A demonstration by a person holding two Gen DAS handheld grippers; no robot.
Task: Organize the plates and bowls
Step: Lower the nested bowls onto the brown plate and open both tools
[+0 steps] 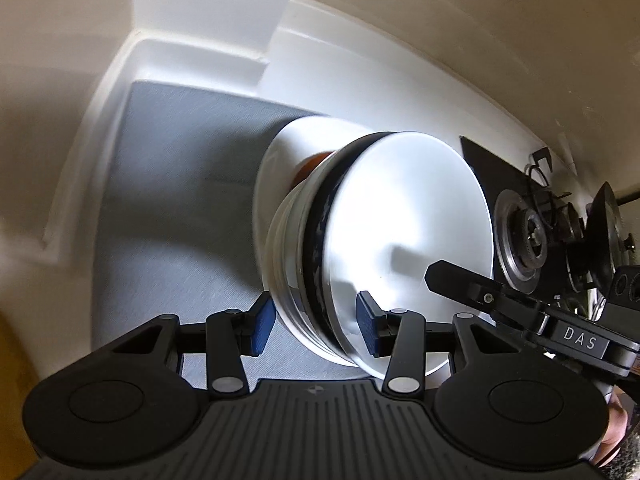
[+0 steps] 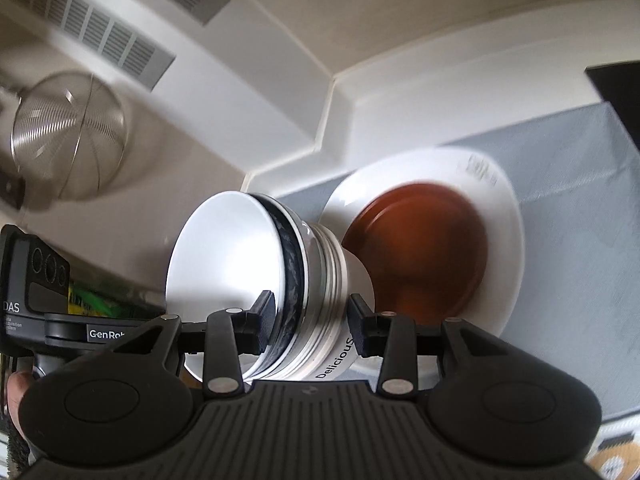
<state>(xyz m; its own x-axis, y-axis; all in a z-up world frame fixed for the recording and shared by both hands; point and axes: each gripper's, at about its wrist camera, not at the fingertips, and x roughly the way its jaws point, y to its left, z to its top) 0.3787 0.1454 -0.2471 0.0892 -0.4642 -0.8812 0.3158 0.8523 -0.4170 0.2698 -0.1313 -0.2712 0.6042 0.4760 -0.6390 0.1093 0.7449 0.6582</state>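
Left wrist view: the white bowl [image 1: 404, 240], empty and dark-banded below the rim, is gripped across its wall by the left gripper [image 1: 316, 326] and also by the right gripper [image 1: 452, 276], above the grey mat [image 1: 176, 200]. Behind it a white plate [image 1: 276, 156] is partly seen. A gas burner [image 1: 520, 236] is shown only here.

Right wrist view: the bowl is clamped by the right gripper [image 2: 310, 326]. A brown bowl [image 2: 420, 248] is seen in the white plate, lying on the mat near the counter's back corner. A mesh strainer [image 2: 68, 136] is seen only here.
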